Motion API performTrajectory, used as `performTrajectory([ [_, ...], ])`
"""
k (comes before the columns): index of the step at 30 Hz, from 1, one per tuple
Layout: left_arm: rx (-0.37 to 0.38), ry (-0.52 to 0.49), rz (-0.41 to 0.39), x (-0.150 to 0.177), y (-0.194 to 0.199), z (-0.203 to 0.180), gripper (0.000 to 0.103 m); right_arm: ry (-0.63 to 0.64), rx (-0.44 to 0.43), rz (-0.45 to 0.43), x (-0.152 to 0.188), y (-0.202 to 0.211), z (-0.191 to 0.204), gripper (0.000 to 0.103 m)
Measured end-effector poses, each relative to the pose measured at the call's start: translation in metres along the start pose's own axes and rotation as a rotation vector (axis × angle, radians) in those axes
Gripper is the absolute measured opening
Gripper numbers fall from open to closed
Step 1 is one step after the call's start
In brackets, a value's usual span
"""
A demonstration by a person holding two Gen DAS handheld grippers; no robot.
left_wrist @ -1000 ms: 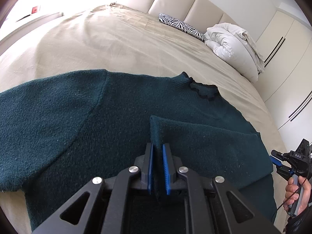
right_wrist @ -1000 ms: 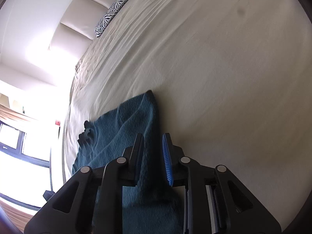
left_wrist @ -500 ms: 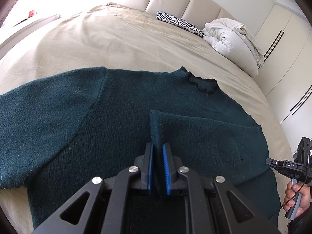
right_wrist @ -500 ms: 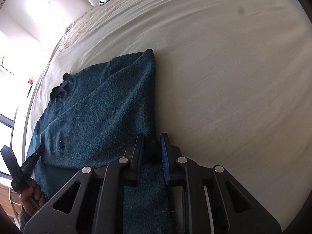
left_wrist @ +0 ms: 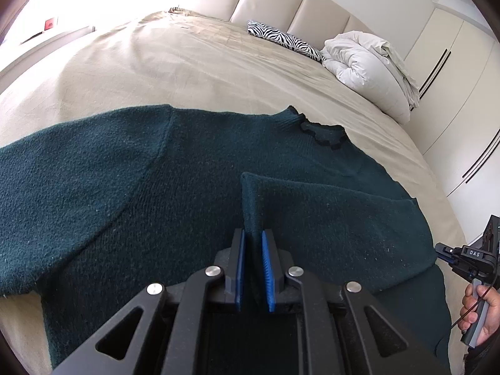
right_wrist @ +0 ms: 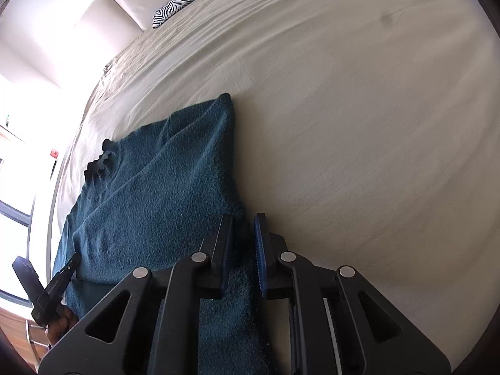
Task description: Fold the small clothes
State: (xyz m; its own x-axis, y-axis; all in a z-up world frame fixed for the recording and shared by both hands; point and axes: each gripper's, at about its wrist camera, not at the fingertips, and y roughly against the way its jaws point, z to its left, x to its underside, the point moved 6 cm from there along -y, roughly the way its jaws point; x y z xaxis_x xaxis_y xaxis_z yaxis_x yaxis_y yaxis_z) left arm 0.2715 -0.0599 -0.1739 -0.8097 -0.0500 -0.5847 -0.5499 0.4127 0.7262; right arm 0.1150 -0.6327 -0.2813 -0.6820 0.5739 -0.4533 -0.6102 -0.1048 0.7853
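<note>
A wide bed [left_wrist: 193,62] under a beige cover fills both views, with a padded headboard [left_wrist: 281,3], a zebra-print cushion [left_wrist: 284,42] and a bundled white duvet [left_wrist: 372,68] at its far end; pale wardrobe doors [left_wrist: 453,72] stand to one side. A dark green knitted sweater [left_wrist: 131,187] is laid flat on the near part of the cover, collar toward the headboard, one sleeve spread out and the other side folded inward over the body. The left gripper [left_wrist: 253,259] is seen clamped on the raised folded edge. The right gripper [right_wrist: 243,247] has the sweater's side edge between its jaws, which are opening slightly; fabric appears pinched there. The knit is judged soft, limp and fairly thick, not slippery, and prone to sagging; it is best taken at edges and corners, both layers together.
</note>
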Motion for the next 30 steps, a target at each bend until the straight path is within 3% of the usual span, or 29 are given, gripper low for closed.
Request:
performTrajectory([
  [2, 0.000, -0.002, -0.003, 0.000, 0.000, 0.000, 0.014, -0.026, 0.031, -0.055, -0.011, 0.016, 0.001, 0.016],
  [5, -0.008, -0.011, -0.007, 0.000, 0.000, -0.002, 0.014, 0.024, -0.071, -0.098, -0.026, 0.025, 0.033, 0.016],
  [9, -0.005, -0.008, -0.009, -0.001, -0.001, -0.001, 0.014, 0.100, -0.151, 0.006, -0.024, -0.012, 0.076, 0.016],
  [11, 0.010, 0.001, -0.008, 0.000, 0.001, -0.001, 0.014, 0.053, -0.100, 0.069, -0.013, -0.042, 0.064, 0.016],
  [12, 0.024, 0.011, -0.004, -0.001, 0.002, 0.001, 0.015, 0.021, -0.132, 0.058, -0.010, -0.050, 0.056, 0.015],
  [14, 0.052, 0.049, -0.002, -0.001, 0.012, 0.006, 0.023, -0.012, -0.205, -0.009, -0.010, -0.044, 0.044, 0.014],
  [15, 0.052, 0.064, -0.017, -0.002, 0.021, 0.010, 0.032, -0.036, -0.205, -0.021, -0.009, -0.037, 0.040, 0.014],
  [16, 0.042, 0.077, -0.040, -0.002, 0.033, 0.015, 0.044, -0.037, -0.181, -0.039, -0.009, -0.027, 0.039, 0.015],
  [18, 0.043, 0.115, -0.092, -0.003, 0.062, 0.029, 0.056, 0.006, -0.089, -0.099, -0.009, -0.008, 0.039, 0.016],
  [23, 0.021, 0.302, -0.196, 0.012, 0.140, 0.106, 0.060, 0.174, -0.025, -0.275, -0.003, 0.061, 0.084, 0.018],
  [25, -0.013, 0.411, -0.229, 0.025, 0.169, 0.152, 0.060, 0.259, -0.016, -0.345, 0.009, 0.085, 0.116, 0.028],
  [27, -0.039, 0.535, -0.260, 0.041, 0.196, 0.198, 0.060, 0.319, -0.023, -0.415, 0.025, 0.105, 0.149, 0.075],
  [29, -0.069, 0.653, -0.295, 0.059, 0.219, 0.241, 0.060, 0.337, -0.045, -0.506, 0.044, 0.126, 0.176, 0.093],
  [30, -0.084, 0.706, -0.316, 0.068, 0.230, 0.260, 0.060, 0.357, -0.076, -0.525, 0.053, 0.133, 0.190, 0.093],
])
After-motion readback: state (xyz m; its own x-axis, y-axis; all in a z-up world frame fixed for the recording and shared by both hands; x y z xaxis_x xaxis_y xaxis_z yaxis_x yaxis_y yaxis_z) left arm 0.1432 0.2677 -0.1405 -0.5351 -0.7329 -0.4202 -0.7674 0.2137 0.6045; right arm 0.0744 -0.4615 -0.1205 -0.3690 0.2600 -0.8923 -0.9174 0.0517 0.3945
